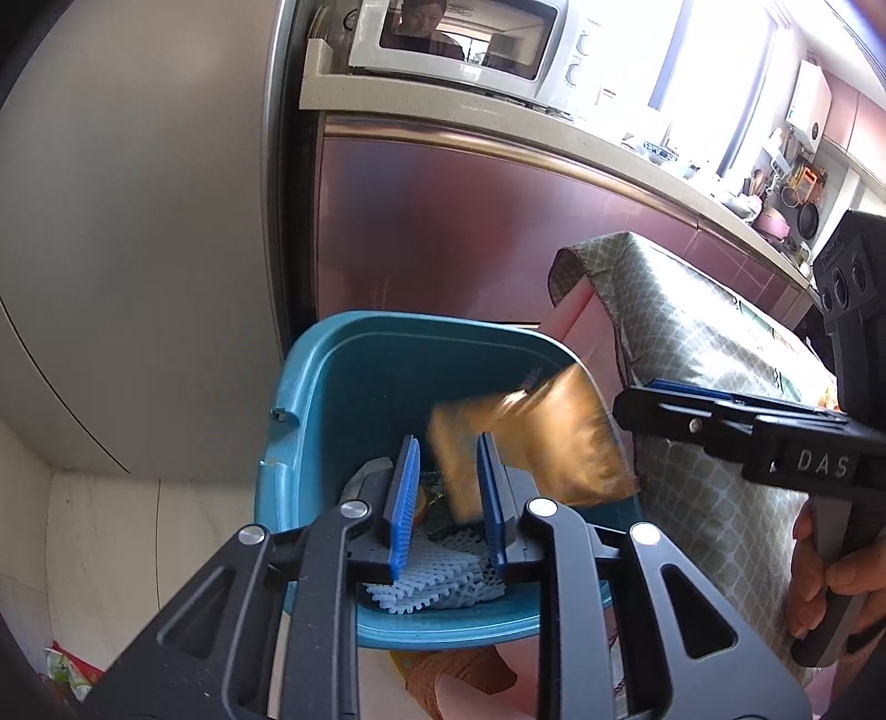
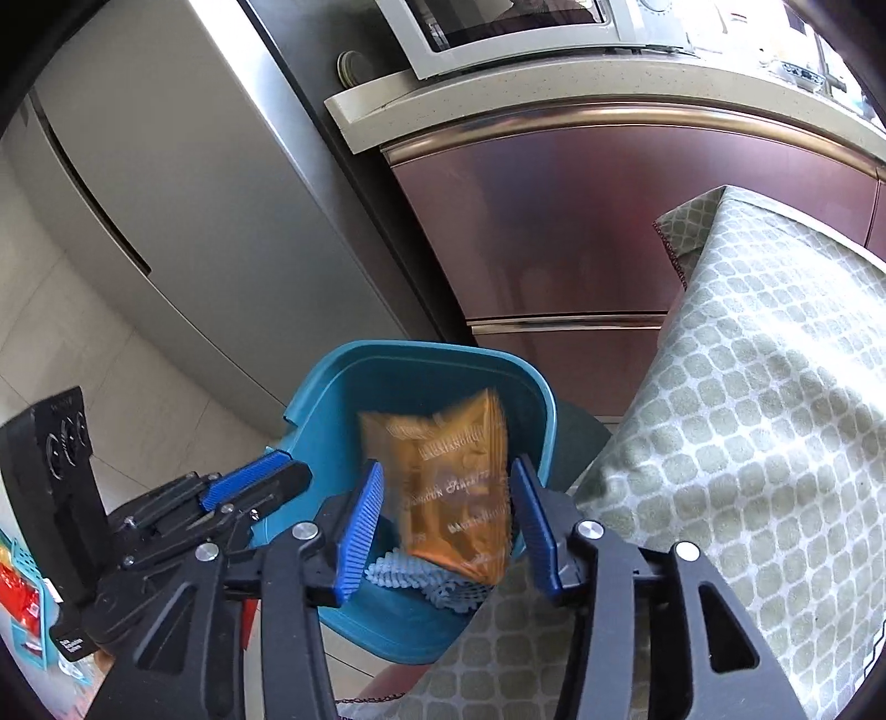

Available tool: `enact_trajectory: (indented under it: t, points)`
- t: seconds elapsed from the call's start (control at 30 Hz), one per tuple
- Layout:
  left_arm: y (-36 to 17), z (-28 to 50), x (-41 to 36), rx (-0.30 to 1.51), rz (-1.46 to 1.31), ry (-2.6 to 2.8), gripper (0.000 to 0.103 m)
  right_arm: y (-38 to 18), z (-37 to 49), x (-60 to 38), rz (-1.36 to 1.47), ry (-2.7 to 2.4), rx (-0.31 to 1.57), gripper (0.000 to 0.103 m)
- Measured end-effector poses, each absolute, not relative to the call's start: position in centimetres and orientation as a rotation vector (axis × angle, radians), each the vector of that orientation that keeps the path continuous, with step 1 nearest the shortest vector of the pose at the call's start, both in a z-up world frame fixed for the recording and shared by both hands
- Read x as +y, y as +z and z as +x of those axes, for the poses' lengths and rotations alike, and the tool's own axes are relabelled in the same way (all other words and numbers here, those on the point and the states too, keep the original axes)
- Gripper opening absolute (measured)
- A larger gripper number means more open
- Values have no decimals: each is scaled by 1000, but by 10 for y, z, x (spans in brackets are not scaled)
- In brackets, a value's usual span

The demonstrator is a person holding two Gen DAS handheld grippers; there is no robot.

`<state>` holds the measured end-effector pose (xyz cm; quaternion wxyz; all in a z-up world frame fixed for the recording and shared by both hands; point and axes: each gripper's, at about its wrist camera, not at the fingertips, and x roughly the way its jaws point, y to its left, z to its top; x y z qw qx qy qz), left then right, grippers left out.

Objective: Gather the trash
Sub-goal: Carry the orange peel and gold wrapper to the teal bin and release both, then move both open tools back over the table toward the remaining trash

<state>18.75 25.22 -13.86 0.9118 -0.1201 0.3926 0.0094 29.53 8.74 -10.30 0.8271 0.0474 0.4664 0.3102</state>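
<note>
A teal bin (image 2: 332, 410) stands on the floor beside a cloth-covered desk (image 2: 775, 387), in front of a maroon cabinet (image 2: 554, 221) and a grey fridge (image 2: 183, 183). Both claws hover over its mouth.

The right claw (image 2: 448, 515) has its 2 blue pads (image 2: 360, 526) spread well apart. An orange snack wrapper (image 2: 448, 487) shows between them, motion-blurred, and neither pad presses on it; it sits loose over the bin's opening, its lower edge near the white foam net (image 2: 421, 587) lying at the bottom of the bin. In the left wrist view the same wrapper (image 1: 554, 443) appears as a blurred orange shape inside the bin's (image 1: 343, 376) far right corner.

The left claw (image 1: 446, 498) is only narrowly parted. Part of the blurred wrapper shows in the gap, but whether the pads touch it cannot be told. Beneath it lie the foam net (image 1: 432, 581) and some dark scraps.

A hand (image 1: 825, 576) grips the handle of the right claw (image 1: 664, 401) at the right edge. A microwave (image 1: 459, 39) sits above on the counter.
</note>
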Motion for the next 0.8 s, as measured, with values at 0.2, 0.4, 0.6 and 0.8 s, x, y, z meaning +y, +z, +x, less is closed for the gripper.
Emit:
enact_trajectory:
  t: [0.2,0.4,0.6,0.8]
  points:
    - [-131,182,247,797,-239,4,22,-101,291,83,110,675,985,48]
    - [-118,175,235,770,-227,-41,28,-86,265,57,117,704,919,48]
    - [-99,169,198,723,-191,-139,39,-62,226,-1,122,677,808,48]
    - [-81,172,136,696,-128,-277,43,-45,191,-85,185,558,717,48]
